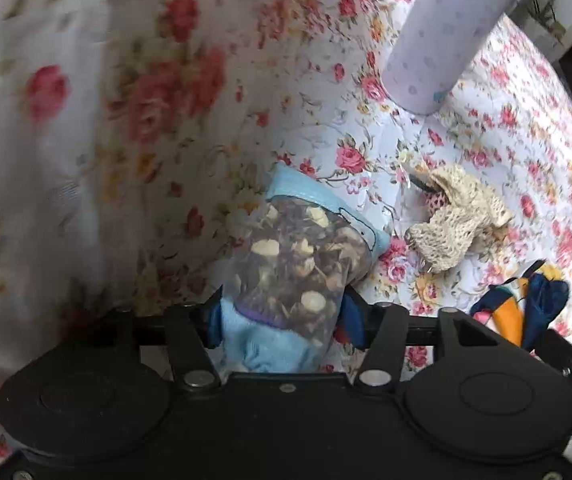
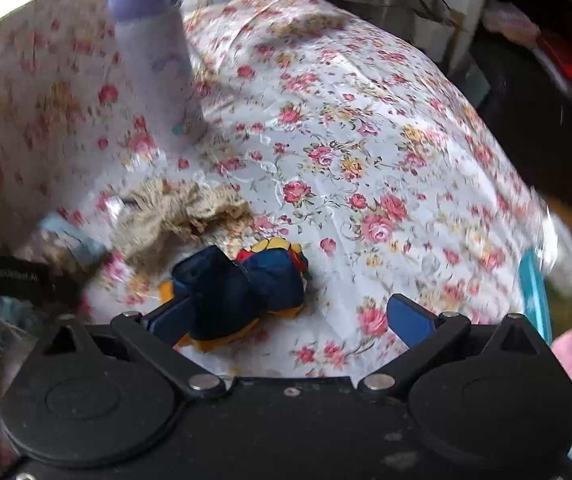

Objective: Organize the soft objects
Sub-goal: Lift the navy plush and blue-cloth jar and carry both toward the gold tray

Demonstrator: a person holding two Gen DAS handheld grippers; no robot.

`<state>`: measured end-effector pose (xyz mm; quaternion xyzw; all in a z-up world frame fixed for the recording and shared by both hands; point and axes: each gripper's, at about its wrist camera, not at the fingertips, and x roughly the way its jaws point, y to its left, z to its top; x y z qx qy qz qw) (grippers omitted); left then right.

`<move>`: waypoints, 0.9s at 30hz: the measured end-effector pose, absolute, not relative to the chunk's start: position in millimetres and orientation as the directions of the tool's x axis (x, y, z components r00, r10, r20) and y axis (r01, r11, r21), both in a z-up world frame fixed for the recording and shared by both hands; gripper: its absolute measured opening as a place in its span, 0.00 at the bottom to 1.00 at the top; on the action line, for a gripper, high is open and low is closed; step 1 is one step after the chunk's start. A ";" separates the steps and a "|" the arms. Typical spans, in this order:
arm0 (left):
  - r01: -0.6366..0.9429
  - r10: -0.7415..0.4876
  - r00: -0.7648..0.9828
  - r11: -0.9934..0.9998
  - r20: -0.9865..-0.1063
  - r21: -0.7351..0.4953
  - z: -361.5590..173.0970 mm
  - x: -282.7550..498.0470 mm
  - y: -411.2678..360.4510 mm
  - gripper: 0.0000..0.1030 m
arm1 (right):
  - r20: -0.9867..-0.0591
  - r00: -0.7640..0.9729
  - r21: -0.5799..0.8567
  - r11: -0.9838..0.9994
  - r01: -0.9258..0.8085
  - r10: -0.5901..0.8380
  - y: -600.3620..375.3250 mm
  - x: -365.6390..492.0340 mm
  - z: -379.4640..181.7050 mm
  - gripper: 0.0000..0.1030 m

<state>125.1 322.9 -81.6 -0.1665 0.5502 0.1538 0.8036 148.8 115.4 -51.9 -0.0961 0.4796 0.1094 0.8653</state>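
Beside the lilac bottle (image 1: 442,36), a knitted piece (image 1: 458,220) lies.

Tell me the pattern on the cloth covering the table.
White tablecloth with pink, red and yellow roses; clearest in the right wrist view.

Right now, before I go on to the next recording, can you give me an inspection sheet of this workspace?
Surface: floral cloth, wrinkled.
Job's things: blue-and-patterned sock bundle; beige knitted piece; navy-and-yellow fabric bundle.
Clutter: lilac bottle, standing on the cloth.
Grippers: left tongs partly open around the sock bundle, contact unclear; right tongs wide open, the navy bundle by the left pad.
Cables: nothing seen.
Surroundings: dark, blurred objects beyond the cloth edge.
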 end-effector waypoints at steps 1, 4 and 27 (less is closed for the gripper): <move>-0.418 0.078 0.344 0.905 -0.936 -0.078 -82.3 128.4 320.2 0.58 | -0.854 0.512 -0.079 0.950 -0.303 0.092 119.2 150.7 -54.3 1.00; -0.396 0.105 0.362 0.917 -0.926 -0.051 -81.2 133.9 314.6 0.62 | -0.850 0.512 -0.072 0.934 -0.351 0.127 125.1 156.4 -57.4 1.00; -0.380 0.118 0.387 0.924 -0.914 -0.041 -82.6 142.8 312.7 0.46 | -0.894 0.380 0.057 0.900 -0.432 0.239 139.3 177.1 -87.5 0.77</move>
